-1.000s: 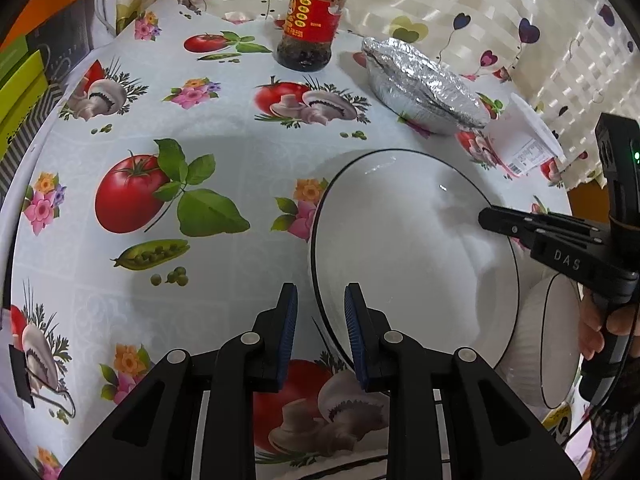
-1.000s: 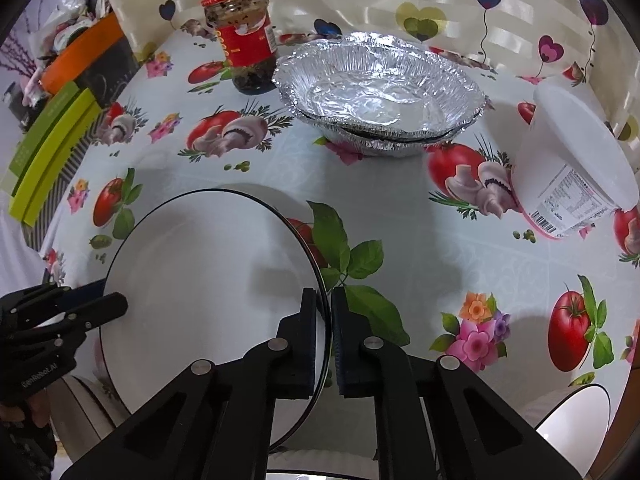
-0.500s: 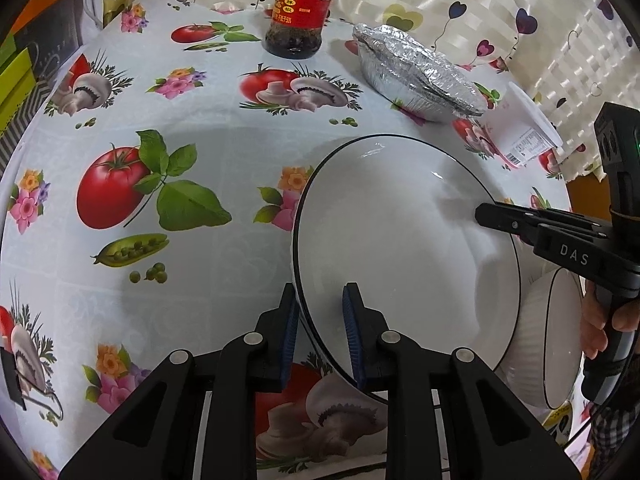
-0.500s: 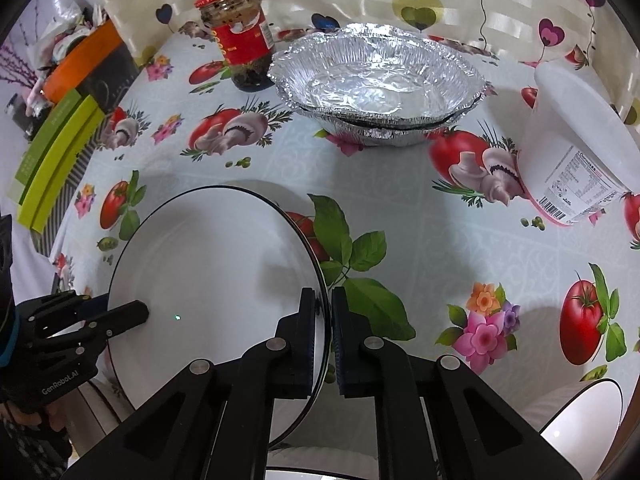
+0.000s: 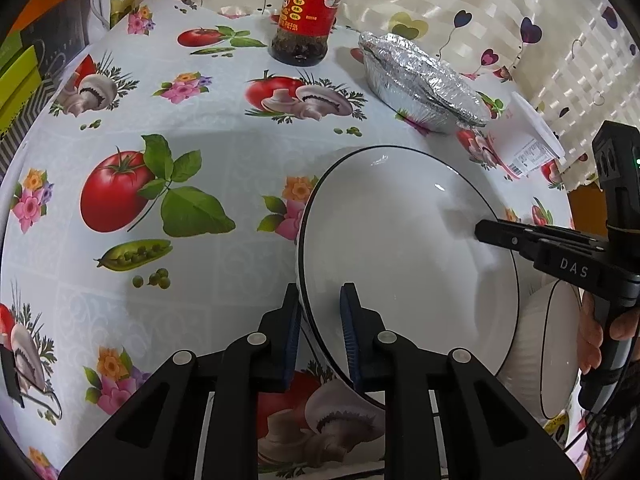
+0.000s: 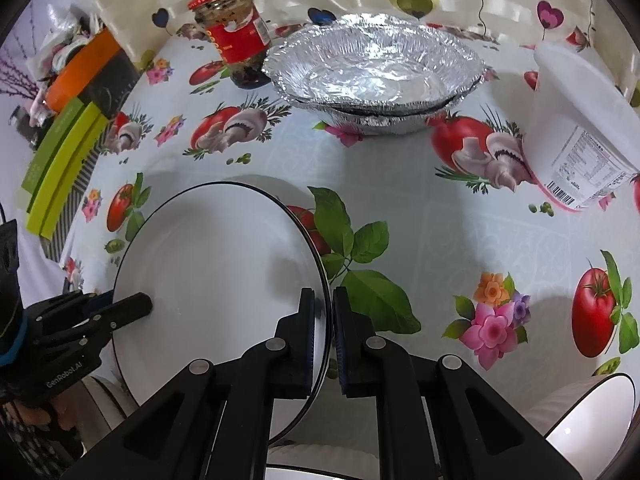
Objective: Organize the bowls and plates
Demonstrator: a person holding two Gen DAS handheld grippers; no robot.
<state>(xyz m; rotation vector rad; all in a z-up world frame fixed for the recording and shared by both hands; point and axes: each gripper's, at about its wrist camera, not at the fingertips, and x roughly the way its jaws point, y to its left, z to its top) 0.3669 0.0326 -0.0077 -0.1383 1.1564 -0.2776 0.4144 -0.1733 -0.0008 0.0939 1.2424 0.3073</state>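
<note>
A white plate with a thin black rim (image 5: 400, 248) (image 6: 216, 264) hangs tilted above the vegetable-print tablecloth (image 5: 200, 152). My right gripper (image 6: 331, 320) is shut on the plate's right edge, and in the left wrist view its fingertips (image 5: 480, 232) reach in over the plate from the right. My left gripper (image 5: 322, 312) straddles the opposite edge with its jaws closing. The rim is between the blue pads, and a narrow gap shows. In the right wrist view the left gripper's fingertips (image 6: 136, 304) lie on the plate's left side.
A ribbed white bowl (image 5: 556, 352) (image 6: 592, 412) sits near the table's front edge. At the back stand a red-lidded jar (image 5: 308, 12) (image 6: 236, 40), stacked foil pans (image 5: 420, 80) (image 6: 372, 76) and a white tub on its side (image 6: 580, 132). Green and orange boxes (image 6: 60, 160) line the left.
The left gripper's jaws have narrowed a little around the plate's edge. The right gripper keeps its hold on the plate.
</note>
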